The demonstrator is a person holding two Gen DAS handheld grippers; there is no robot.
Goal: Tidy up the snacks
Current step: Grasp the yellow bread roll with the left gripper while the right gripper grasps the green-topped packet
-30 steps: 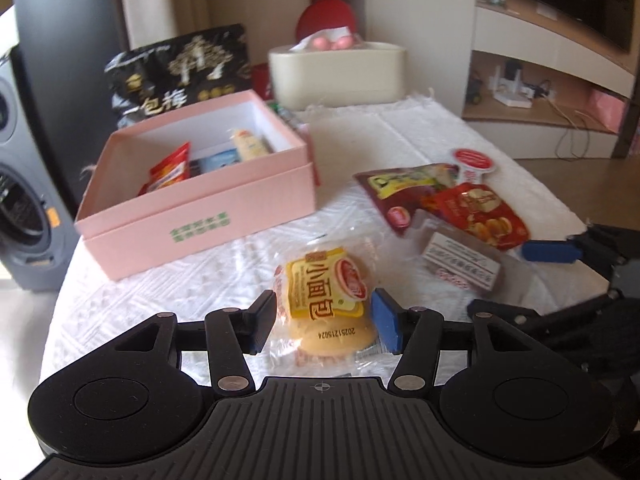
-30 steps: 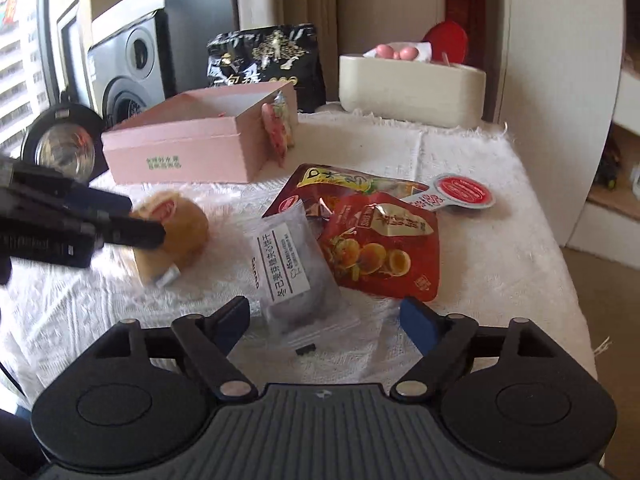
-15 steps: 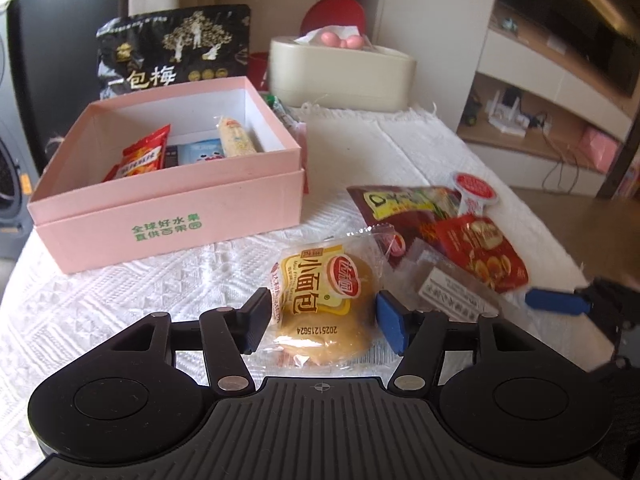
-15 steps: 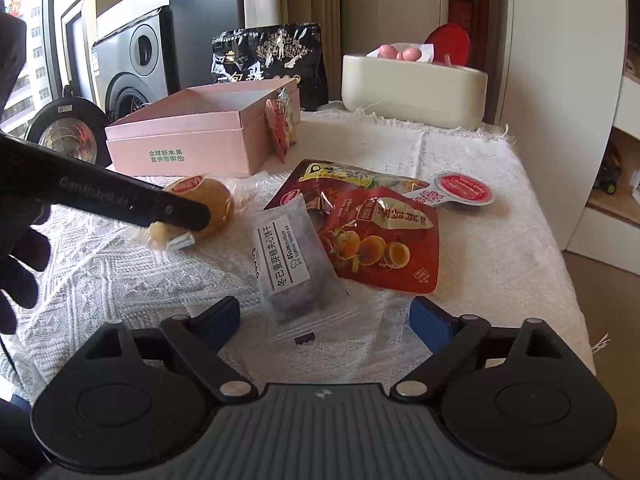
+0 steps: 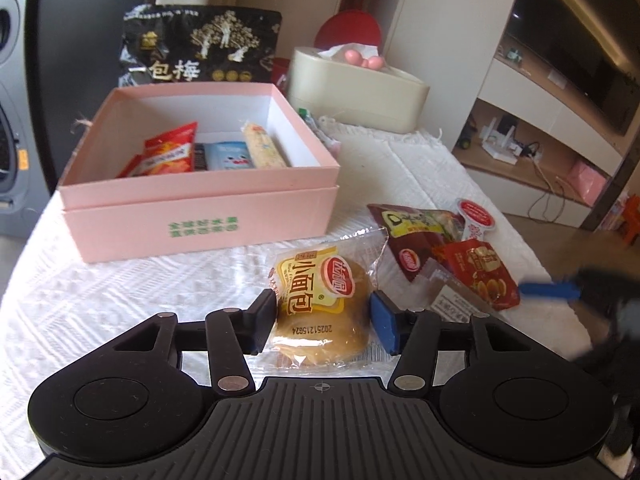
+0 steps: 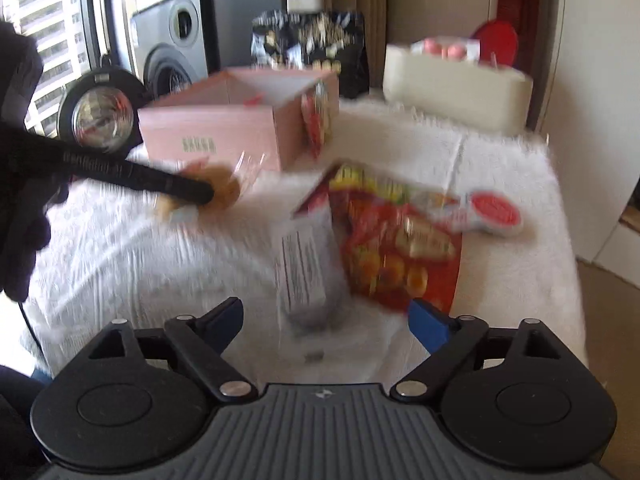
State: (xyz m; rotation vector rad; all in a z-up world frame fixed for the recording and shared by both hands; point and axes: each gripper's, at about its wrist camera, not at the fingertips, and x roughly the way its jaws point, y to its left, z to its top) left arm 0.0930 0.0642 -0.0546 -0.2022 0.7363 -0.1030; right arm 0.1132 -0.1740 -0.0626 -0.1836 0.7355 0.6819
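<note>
Since the earlier frame the left gripper [image 5: 322,322] has drawn closer to the small wrapped bread [image 5: 320,312] and its jaws have just been closing, with the bread between them; both pads now sit against the sides of the bun, so it reads as pinched, though the firmness of the hold cannot be confirmed. The bread is at 6 o'clock of the pink box [image 5: 200,204], near its front wall, over the white tablecloth [image 5: 120,300]; whether it rests on the cloth or is already lifted cannot be told. The right gripper [image 6: 324,320] stands spread with nothing pressed, its jaws having just narrowed slightly, and a clear pouch with a white label [image 6: 306,268] lies ahead of them, between their lines; that view is blurred. Handling judgement: the bread is probably light and soft, and its film wrapper slippery and loose at the sealed edges. Take hold across the widest part of the bun, not the film flaps, with light pressure to avoid crushing. The red chestnut packet [image 5: 478,274] lies at 3 o'clock of the bread.
</note>
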